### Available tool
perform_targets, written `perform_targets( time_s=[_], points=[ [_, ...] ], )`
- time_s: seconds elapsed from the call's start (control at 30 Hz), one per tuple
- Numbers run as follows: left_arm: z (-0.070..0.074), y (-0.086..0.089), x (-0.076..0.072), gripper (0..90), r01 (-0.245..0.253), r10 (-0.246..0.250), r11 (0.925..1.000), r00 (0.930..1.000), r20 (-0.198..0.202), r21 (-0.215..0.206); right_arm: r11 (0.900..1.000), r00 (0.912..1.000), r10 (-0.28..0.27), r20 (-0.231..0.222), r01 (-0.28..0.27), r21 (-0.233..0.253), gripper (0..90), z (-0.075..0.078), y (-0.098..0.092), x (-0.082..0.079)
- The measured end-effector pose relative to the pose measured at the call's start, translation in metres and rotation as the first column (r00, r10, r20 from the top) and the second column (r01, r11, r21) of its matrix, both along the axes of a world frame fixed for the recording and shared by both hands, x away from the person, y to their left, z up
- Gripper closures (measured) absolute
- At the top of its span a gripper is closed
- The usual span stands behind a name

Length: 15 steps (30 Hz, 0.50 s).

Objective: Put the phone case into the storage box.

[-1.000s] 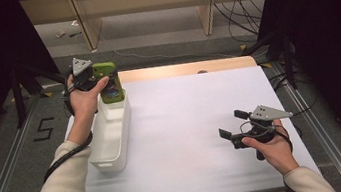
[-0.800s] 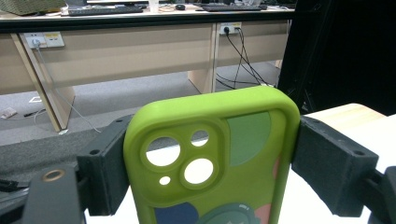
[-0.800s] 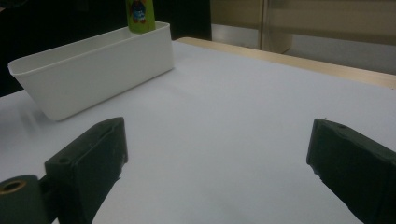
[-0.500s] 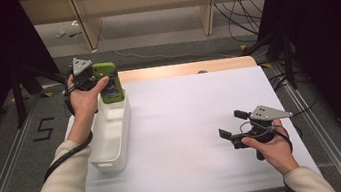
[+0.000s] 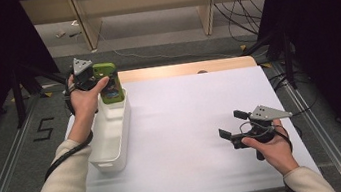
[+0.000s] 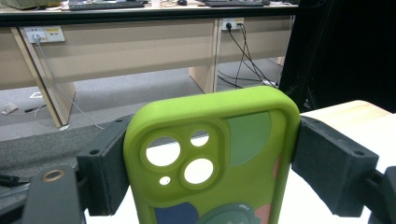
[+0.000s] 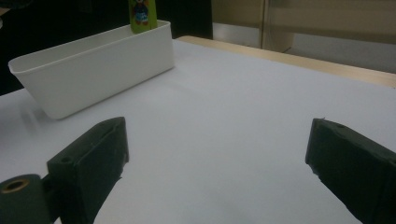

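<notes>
Clearly, the left gripper [image 5: 97, 81] was clamped on a green phone case [image 5: 107, 82], and its two black jaws pressed against the two long sides of the case, as the left gripper view showed well [image 6: 212, 163]. The case stood nearly upright there, with its camera cut-outs toward the top and some coloured shapes printed on its back. From the high view, the case was held above the far end of a white bin [image 5: 112, 129], which lay along the left edge of the bench [image 5: 197, 122]. Whether the bottom of the case touched the bin, I could not tell. In the right gripper view, the lower part of the case [image 7: 141, 14] appeared just behind the far rim of the bin [image 7: 93, 65].

The right gripper [image 5: 236, 127] was well apart from all this, near the right side of the bench, and it hovered low over the white surface. Its jaws stood wide apart with nothing between them, and they pointed toward the bin. A grey three-cornered plate sat on top of each gripper.
</notes>
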<state>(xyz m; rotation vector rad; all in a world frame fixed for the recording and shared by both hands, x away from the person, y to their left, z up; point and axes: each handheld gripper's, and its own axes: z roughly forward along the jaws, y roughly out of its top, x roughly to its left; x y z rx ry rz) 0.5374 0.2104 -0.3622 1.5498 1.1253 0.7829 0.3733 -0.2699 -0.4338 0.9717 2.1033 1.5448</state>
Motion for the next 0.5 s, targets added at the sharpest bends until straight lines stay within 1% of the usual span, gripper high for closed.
perform_targets(
  time_s=[0.5],
  points=[
    [-0.0037,-0.0004,0.0029,17.8,-0.002,0.002,1.0000,1.0000,-0.005,0.004,1.000,1.0000,0.000,-0.001,0.000,0.002,7.8,0.0001,-0.0003,0.0000]
  ],
)
